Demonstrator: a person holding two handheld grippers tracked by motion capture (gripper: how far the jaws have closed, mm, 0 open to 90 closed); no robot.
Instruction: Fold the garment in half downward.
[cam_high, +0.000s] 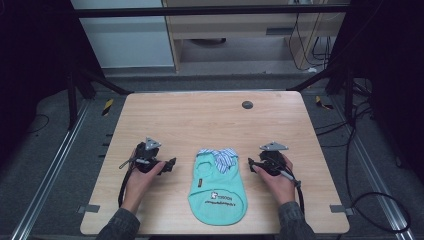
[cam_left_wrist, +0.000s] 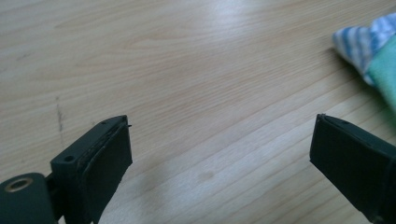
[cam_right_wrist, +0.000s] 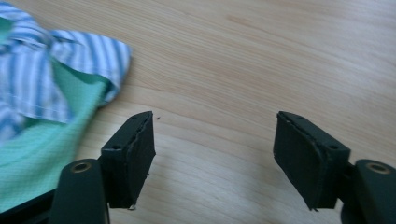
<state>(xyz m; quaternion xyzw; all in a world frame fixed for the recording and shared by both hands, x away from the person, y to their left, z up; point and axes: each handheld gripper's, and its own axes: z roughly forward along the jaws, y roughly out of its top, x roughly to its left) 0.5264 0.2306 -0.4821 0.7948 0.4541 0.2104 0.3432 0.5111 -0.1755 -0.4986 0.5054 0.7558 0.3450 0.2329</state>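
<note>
Wooden tabletop, light grain, carries everything; one dark round plug near its far edge. Mint-green pet shirt lies flat at the near middle, blue-striped collar pointing away from the person, small white print on the back panel, hem toward the near edge.

Left gripper rests on the tabletop beside the shirt's left side, apart from it. Its own view shows jaws wide open, nothing between them, bare wood ahead, collar corner at upper right.

Right gripper sits just beside the shirt's right shoulder. Jaws wide open, empty; the striped collar and green cloth lie next to its left jaw, contact not certain.

Judgement: start position, no grasp made yet; garment handling (likely folding) has not begun. Next move calls for each gripper to come inward and low to a cloth edge, one jaw slipped under the fabric, then closed on a single layer. Thin cloth on smooth wood may slide instead of lifting.
</note>
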